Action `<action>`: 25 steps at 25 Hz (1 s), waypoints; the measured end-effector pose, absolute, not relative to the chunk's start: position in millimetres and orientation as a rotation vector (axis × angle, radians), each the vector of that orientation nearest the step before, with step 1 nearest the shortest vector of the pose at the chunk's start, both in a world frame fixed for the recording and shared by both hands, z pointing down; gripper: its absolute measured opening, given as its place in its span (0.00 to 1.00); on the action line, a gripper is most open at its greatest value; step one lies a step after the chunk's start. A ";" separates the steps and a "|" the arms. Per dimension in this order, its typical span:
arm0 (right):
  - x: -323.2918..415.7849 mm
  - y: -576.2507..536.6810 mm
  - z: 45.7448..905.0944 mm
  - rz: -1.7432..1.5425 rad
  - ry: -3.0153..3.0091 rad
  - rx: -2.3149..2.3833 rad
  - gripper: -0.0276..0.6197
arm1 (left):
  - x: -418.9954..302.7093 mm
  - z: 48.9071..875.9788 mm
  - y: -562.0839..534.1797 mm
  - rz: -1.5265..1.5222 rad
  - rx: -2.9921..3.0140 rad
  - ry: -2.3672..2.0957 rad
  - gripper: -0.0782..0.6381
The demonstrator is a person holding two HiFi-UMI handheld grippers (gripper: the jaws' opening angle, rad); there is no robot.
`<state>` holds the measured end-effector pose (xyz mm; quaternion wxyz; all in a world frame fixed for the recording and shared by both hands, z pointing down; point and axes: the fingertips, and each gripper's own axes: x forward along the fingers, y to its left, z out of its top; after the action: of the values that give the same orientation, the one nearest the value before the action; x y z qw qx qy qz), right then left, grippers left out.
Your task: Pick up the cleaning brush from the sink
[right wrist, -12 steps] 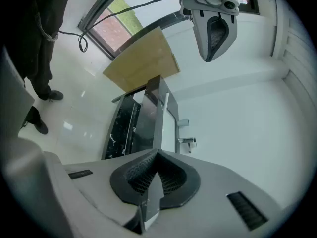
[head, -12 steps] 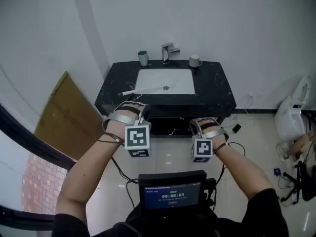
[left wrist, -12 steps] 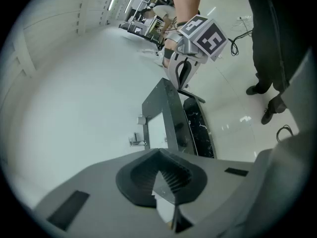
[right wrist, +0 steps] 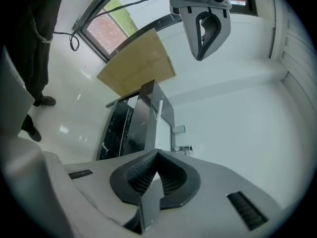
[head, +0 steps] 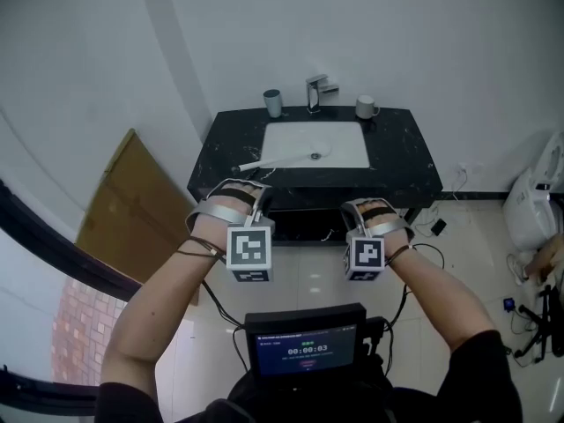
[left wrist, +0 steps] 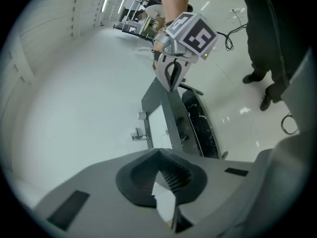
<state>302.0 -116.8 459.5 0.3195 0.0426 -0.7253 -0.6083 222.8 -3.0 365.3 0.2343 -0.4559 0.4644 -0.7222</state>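
The left gripper (left wrist: 160, 157) is clenched on nothing. On the black counter (head: 220, 148), upper centre, a green cup (head: 272, 102) stands at the back. The brush (head: 264, 162) lies across the white sink's (head: 339, 139) left rim, one end in the basin. A mug (head: 365, 107) stands to the right. The right gripper (right wrist: 157, 157) is clenched and empty. Bare floor (head: 308, 276) separates both grippers from the counter's front edge.

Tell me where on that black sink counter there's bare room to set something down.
Barest is the countertop right of the basin, in front of the white mug. Left of the basin is tighter: the brush handle pokes onto it, green cup behind. The faucet crowds the back.
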 end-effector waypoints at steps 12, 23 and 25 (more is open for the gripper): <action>98.7 -68.2 455.8 -1.483 -2.034 0.119 0.05 | 23.5 382.6 17.8 -1.944 -1.293 1.264 0.12; -143.0 -216.2 476.1 -1.085 -2.171 0.331 0.05 | -220.0 396.6 -138.3 -1.780 -1.577 1.349 0.12; -177.8 -245.3 480.1 -0.966 -2.183 0.419 0.05 | -266.6 398.1 -163.4 -1.752 -1.630 1.363 0.12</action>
<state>-177.8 -245.3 480.1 0.3511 0.1617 -0.8434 -0.3732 -266.6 -163.4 398.1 0.1927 -0.5807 0.4856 -0.6244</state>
